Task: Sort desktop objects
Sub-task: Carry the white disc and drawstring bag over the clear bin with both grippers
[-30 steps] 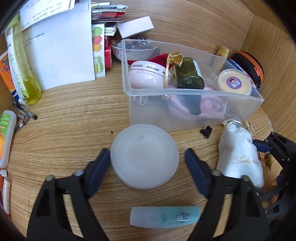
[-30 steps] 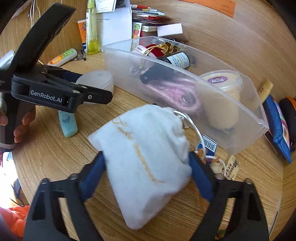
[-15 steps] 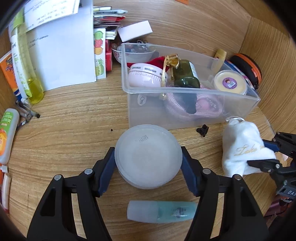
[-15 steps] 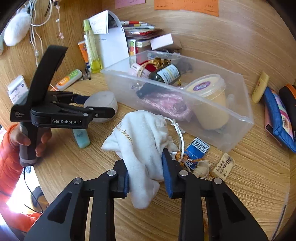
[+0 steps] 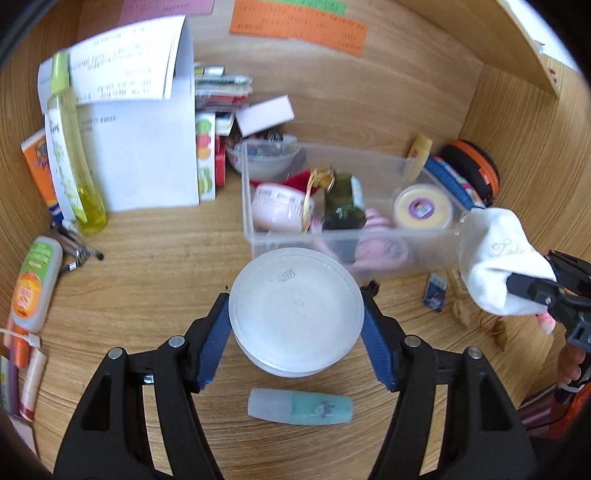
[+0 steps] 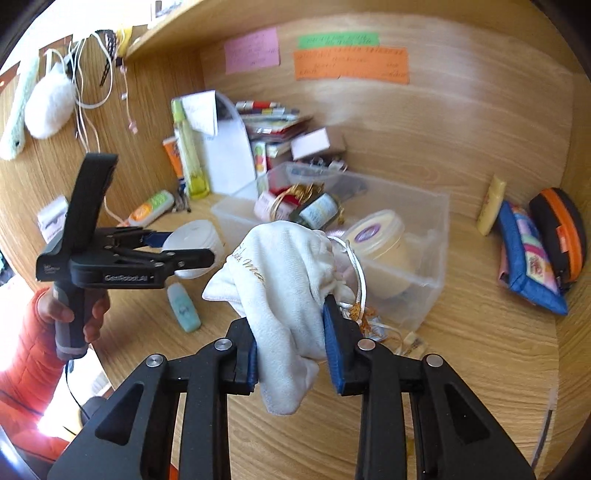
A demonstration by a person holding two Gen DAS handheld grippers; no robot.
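The left-wrist view is motion-blurred: writing on the orange note [image 5: 298,26] and on the papers [image 5: 122,62] cannot be read. The frosted round jar [image 5: 295,314] hides part of the clear bin [image 5: 424,258] front wall and the desk beneath. Items along that view's left edge, beside the orange-labelled tube [image 5: 35,284], are cut off. In the right-wrist view, the white pouch [image 6: 284,295] covers the bin's near corner; its gold lettering is only partly legible, possibly a brand name. Tags under the pouch cord [image 6: 373,321] are too small to identify.
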